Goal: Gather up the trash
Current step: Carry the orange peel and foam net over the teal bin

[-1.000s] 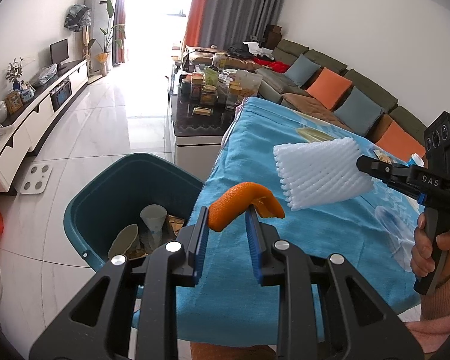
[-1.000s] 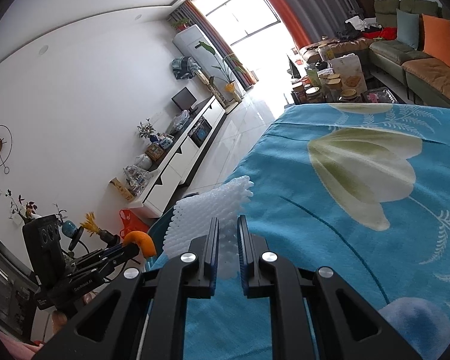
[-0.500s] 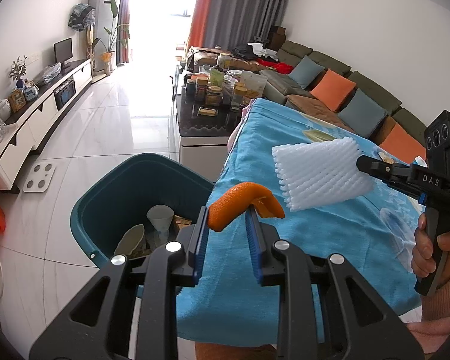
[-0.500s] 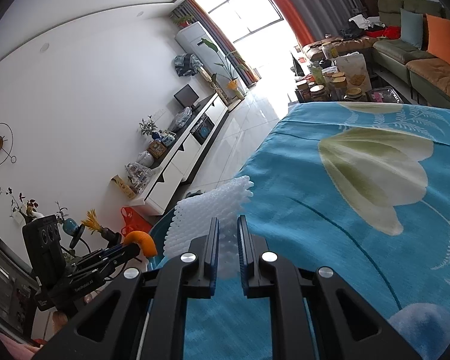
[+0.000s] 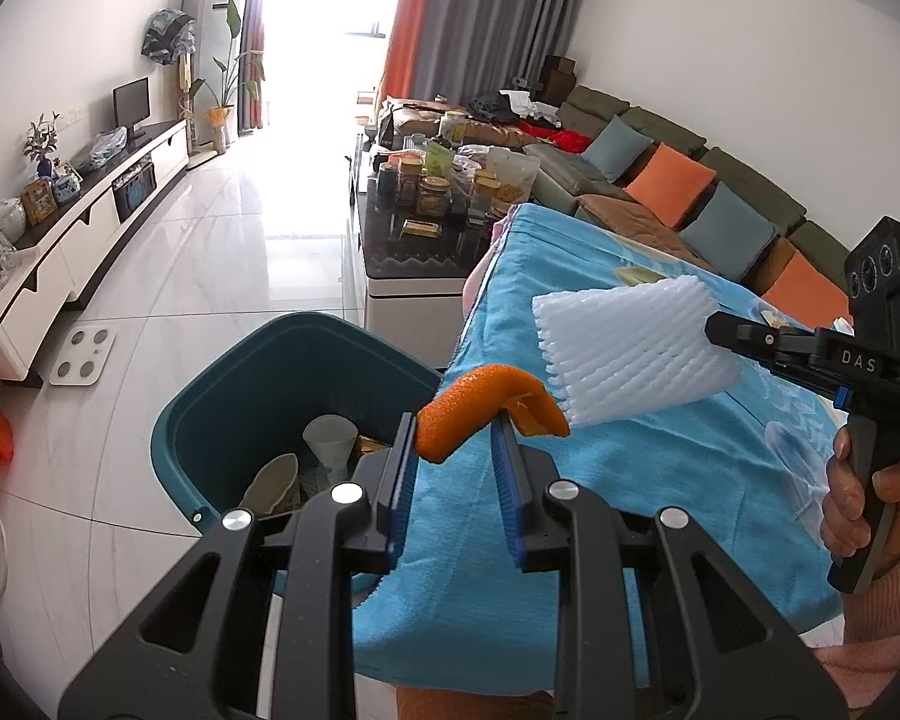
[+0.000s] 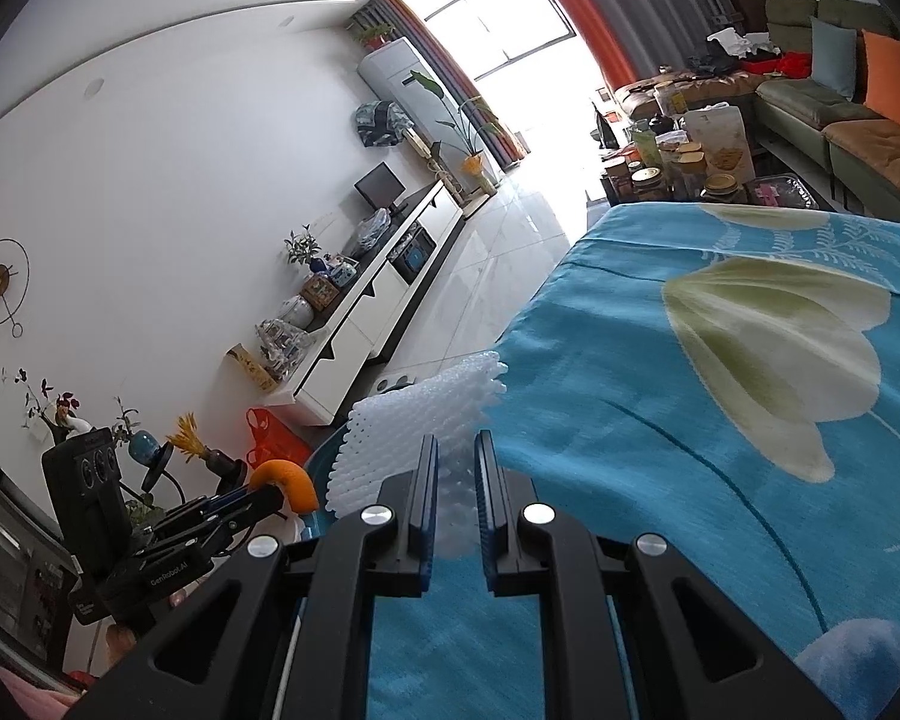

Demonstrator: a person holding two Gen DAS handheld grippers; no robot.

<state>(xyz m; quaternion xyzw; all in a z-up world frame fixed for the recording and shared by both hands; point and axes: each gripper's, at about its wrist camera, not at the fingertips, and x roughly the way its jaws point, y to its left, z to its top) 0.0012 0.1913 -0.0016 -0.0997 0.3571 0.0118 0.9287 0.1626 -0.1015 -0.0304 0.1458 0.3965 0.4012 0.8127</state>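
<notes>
Beside the teal bin (image 5: 228,396), the left gripper (image 5: 453,468) pinches a curled orange peel (image 5: 486,405) at its tips, jaws narrowly apart. The right gripper (image 6: 453,480) clamps white foam netting (image 5: 630,348) (nearly shut) over the blue tablecloth (image 6: 690,420), just beyond the bin's rim.

right claw (image 5: 714,327) reads "das"; left claw (image 6: 270,495) "genrobot.ai".

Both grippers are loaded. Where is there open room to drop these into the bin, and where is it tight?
The teal bin is open on top; its left and near side look bare, while a paper cone and other scraps crowd its right side by the blue tablecloth. The orange peel and white foam net hang close together there.
</notes>
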